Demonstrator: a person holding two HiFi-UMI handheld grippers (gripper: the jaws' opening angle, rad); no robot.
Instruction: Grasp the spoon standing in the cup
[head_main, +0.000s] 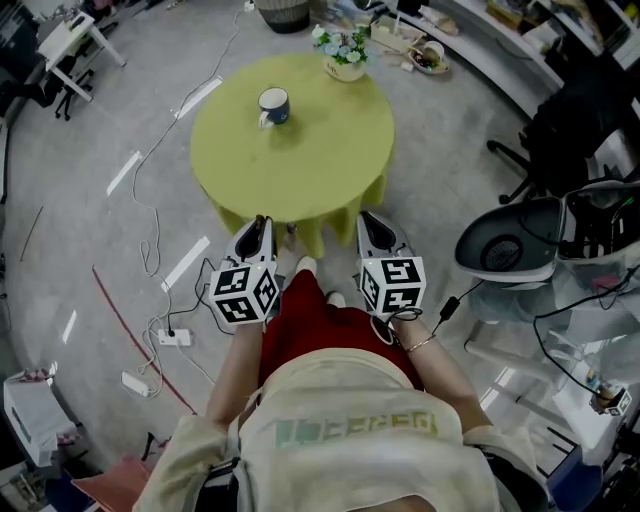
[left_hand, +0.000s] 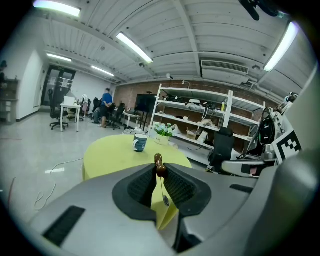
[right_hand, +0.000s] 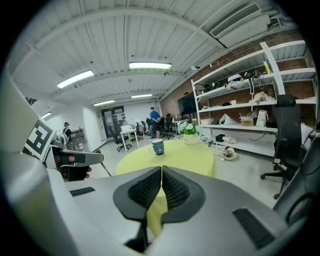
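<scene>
The task's thing appears to be out of the cup already: a slim spoon with a brown knobbed handle end (left_hand: 159, 162) is pinched at the very tips of the left claw (left_hand: 160, 171), its thin stem and small oval bowl hanging free in the narrow slit between the jaws. The dark blue ceramic cup with a white inside (head_main: 274, 104) stands well apart from both claws on the round yellow-green tabletop (head_main: 310, 160), near a white pot of pale flowers (head_main: 345, 58), and no spoon can be made out in it. Since the hold looks to be only on the knob, the step in hand is best done by keeping the pinch firm and moving the claw smoothly, so the dangling bowl does not swing and work loose. The right claw (right_hand: 161, 172) is closed with nothing between its ribbed pads, held low before the tabletop's near edge.
</scene>
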